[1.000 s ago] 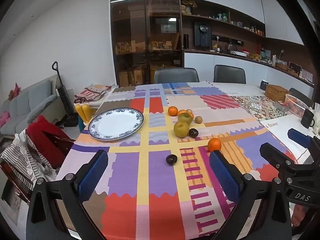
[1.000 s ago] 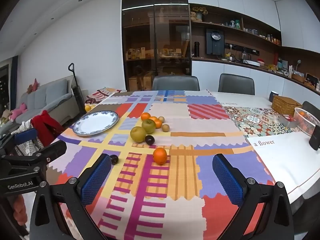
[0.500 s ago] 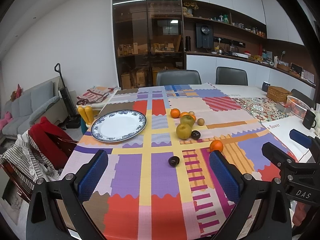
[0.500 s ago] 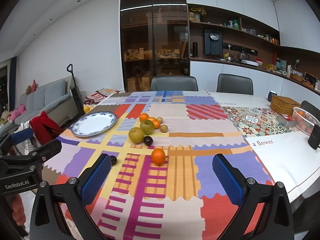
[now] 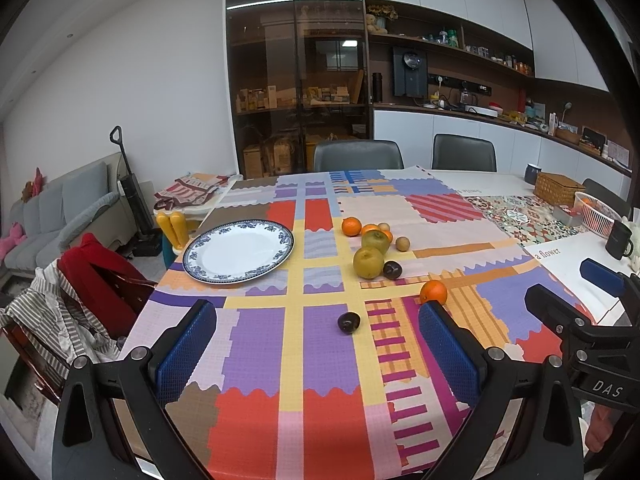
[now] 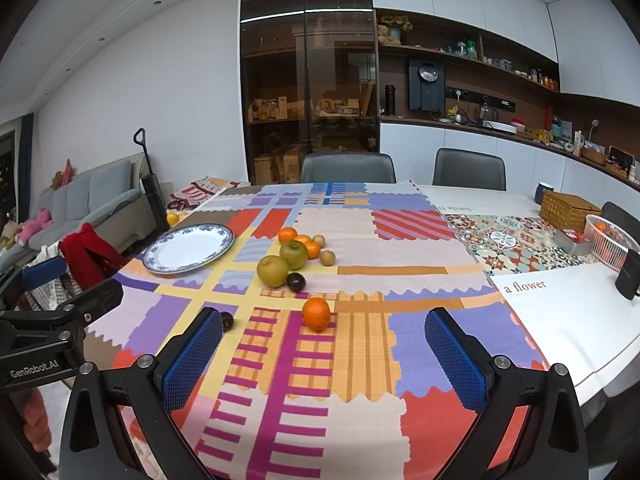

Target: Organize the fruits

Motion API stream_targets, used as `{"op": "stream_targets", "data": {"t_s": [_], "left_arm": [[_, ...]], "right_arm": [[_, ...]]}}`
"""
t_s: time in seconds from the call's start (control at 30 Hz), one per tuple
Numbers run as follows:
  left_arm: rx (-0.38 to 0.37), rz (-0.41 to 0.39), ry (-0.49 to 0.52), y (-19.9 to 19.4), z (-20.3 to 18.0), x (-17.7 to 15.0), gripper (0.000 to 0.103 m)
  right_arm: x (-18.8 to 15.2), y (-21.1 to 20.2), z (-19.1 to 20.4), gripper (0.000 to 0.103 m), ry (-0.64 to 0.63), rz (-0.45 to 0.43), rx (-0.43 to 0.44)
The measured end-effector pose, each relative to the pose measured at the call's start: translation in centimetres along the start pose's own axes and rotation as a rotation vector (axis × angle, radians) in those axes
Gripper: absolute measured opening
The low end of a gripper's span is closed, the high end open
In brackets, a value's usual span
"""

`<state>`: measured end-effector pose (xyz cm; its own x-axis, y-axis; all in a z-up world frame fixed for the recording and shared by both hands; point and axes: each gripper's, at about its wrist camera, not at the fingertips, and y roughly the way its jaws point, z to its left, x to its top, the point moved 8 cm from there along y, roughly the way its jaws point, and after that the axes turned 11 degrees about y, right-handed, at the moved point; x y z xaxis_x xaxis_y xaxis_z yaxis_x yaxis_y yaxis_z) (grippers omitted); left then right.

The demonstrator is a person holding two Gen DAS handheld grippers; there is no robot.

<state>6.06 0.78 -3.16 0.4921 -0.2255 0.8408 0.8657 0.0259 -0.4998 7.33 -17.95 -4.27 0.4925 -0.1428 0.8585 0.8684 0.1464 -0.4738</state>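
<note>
A white plate with a blue rim [image 5: 239, 251] [image 6: 189, 248] lies bare at the left of the patchwork cloth. Right of it sits a cluster: two yellow-green pears [image 5: 368, 263] [image 6: 272, 271], oranges [image 5: 351, 227] [image 6: 287, 235], a small brown fruit [image 5: 402, 244] and a dark plum [image 5: 392, 269] [image 6: 296, 282]. One orange [image 5: 433, 292] [image 6: 316, 314] and another dark plum [image 5: 349, 323] [image 6: 227, 321] lie apart, nearer me. My left gripper [image 5: 318, 354] is open above the near cloth, just short of the lone plum. Open too, my right gripper [image 6: 324, 360] hangs just short of the lone orange.
Two grey chairs [image 5: 357, 155] stand at the far edge. A wicker box [image 6: 569, 210], a white basket [image 6: 610, 242] and a dark mug [image 6: 629, 274] sit at the right. A chair draped with red and striped clothes [image 5: 86, 280] stands by the left edge.
Both grippers have drawn back and risen slightly, so the table scene sits a little lower and farther. No fruit has moved; both stay open.
</note>
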Motion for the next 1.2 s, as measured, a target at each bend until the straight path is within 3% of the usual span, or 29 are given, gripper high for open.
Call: {"op": "stream_targets", "data": {"t_s": [1.2], "left_arm": [[0.000, 0.006, -0.001, 0.06, 0.08, -0.24, 0.103]], "right_arm": [[0.07, -0.19, -0.04, 0.102, -0.004, 0.003, 0.002]]}}
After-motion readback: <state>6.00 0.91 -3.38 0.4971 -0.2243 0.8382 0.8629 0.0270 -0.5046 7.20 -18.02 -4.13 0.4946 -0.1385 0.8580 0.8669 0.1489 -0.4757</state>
